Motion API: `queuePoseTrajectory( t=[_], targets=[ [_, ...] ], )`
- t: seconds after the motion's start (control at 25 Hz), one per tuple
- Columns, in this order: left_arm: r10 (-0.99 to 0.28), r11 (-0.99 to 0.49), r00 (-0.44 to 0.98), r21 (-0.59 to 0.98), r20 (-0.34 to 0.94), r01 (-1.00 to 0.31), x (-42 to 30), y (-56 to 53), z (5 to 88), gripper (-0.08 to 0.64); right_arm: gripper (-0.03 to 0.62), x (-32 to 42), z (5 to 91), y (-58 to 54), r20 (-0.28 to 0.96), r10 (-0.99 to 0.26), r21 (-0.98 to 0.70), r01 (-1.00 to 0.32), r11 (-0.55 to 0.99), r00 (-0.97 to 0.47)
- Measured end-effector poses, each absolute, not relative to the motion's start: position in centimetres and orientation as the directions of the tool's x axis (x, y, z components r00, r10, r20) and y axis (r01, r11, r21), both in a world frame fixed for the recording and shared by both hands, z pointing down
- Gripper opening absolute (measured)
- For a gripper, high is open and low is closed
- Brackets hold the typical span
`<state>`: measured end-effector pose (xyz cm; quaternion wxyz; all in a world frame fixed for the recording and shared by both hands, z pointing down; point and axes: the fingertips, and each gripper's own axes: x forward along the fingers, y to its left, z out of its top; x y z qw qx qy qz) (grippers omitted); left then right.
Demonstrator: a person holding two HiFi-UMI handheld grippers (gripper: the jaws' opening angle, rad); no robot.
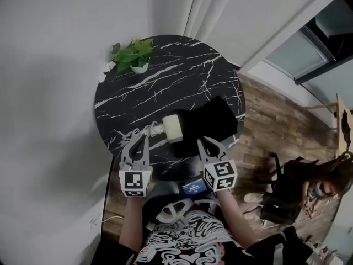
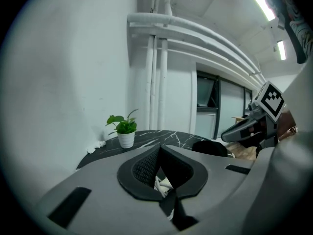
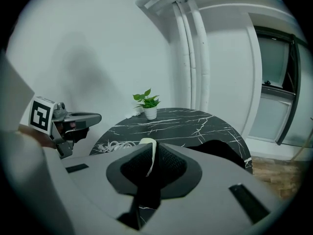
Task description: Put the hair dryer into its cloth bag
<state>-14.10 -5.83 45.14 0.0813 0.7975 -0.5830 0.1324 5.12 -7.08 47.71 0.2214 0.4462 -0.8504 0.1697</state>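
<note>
A cream hair dryer point(image 1: 172, 128) lies on the round black marble table point(image 1: 165, 76), its white cord point(image 1: 151, 130) bunched to its left. The black cloth bag point(image 1: 212, 120) lies flat against its right side. My left gripper point(image 1: 138, 136) hovers shut over the table's near edge, just short of the cord point(image 2: 164, 183). My right gripper point(image 1: 208, 143) is shut too, at the near edge in front of the bag point(image 3: 220, 148). Neither holds anything. In the right gripper view only a sliver of the dryer point(image 3: 147, 142) shows past the jaws, beside the cord point(image 3: 115, 145).
A small potted plant point(image 1: 135, 57) stands at the table's far left edge by the white wall. Wooden floor point(image 1: 276, 120) lies to the right, where a person point(image 1: 322, 189) sits near a dark chair point(image 1: 278, 178). Windows and pipes are behind the table.
</note>
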Motion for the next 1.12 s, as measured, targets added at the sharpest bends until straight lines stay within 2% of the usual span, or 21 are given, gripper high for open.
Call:
queuePoseTrajectory(
  t=[0.4,0.8,0.84,0.96,1.12],
  targets=[
    [-0.872,-0.346,0.311,-0.026,0.379,-0.938,-14.2,-7.2,48.3,0.014,0.023,4.3,51.3,-8.2,0.600,-0.623,-0.104,-0.821,0.562,-0.502],
    [-0.784,-0.467,0.333,-0.145,0.524,-0.872,-13.9,-7.2,53.6,0.020,0.036,3.3,58.0,-10.1,0.690,-0.525,-0.124,-0.796,0.593,-0.499],
    [-0.773,-0.479,0.333,-0.153,0.540,-0.864,-13.9,-7.1,54.2,0.039,0.049,3.2,58.6,-10.2,0.697,-0.513,-0.128,-0.791,0.598,-0.501],
    [-0.731,-0.524,0.348,-0.155,0.588,-0.838,-13.7,-7.0,55.9,0.157,0.091,2.9,60.1,-10.2,0.715,-0.481,-0.148,-0.781,0.606,-0.508],
    [-0.693,-0.574,0.352,-0.186,0.629,-0.798,-13.9,-7.3,57.1,0.211,0.109,2.3,61.0,-10.5,0.726,-0.457,-0.155,-0.770,0.619,-0.513]
  ],
)
